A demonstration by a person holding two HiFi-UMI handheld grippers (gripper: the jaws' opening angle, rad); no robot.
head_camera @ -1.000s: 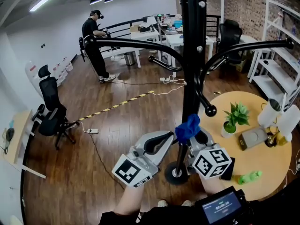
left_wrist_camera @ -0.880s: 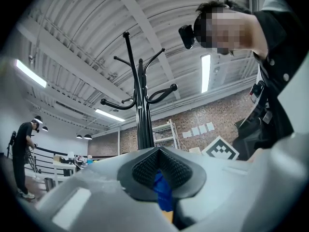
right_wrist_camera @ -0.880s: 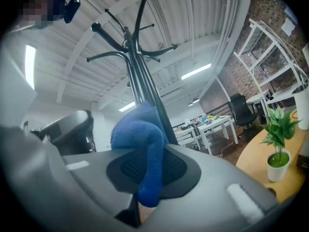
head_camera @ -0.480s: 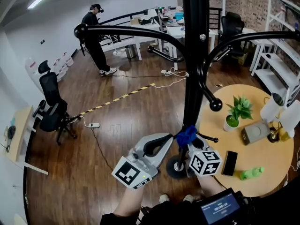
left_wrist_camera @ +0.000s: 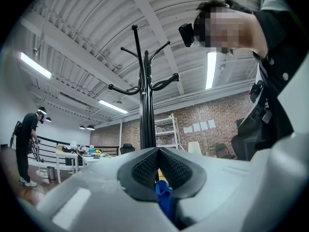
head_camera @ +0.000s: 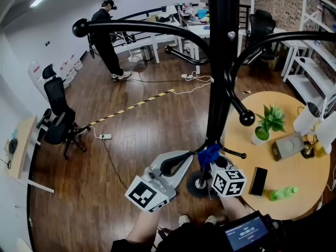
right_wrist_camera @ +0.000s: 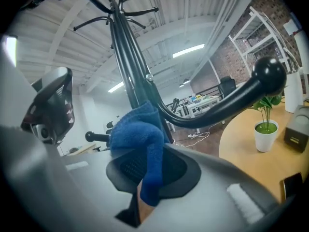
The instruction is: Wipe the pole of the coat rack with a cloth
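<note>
The black pole [head_camera: 219, 72] of the coat rack rises through the middle of the head view, and it shows too in the left gripper view as pole [left_wrist_camera: 143, 110] and in the right gripper view as pole [right_wrist_camera: 126, 62]. A blue cloth [head_camera: 209, 154] sits low on the pole, just above the round base [head_camera: 198, 185]. My right gripper [head_camera: 211, 163] is shut on the cloth [right_wrist_camera: 140, 129], which bunches against the pole. My left gripper [head_camera: 190, 155] hangs just left of the pole with its jaws shut [left_wrist_camera: 158, 151]. A bit of blue cloth [left_wrist_camera: 164, 199] shows through the gap below them.
A curved hook arm ending in a ball [head_camera: 247, 118] juts out at the right, above a round wooden table [head_camera: 302, 180] with a potted plant [head_camera: 265, 126], phone [head_camera: 258, 181] and green bottle [head_camera: 281, 194]. An office chair [head_camera: 56, 121] stands left. A person [head_camera: 107, 35] stands far back.
My right gripper has slid the blue cloth down the pole, closer to the base. The left gripper has stayed about where it was.
</note>
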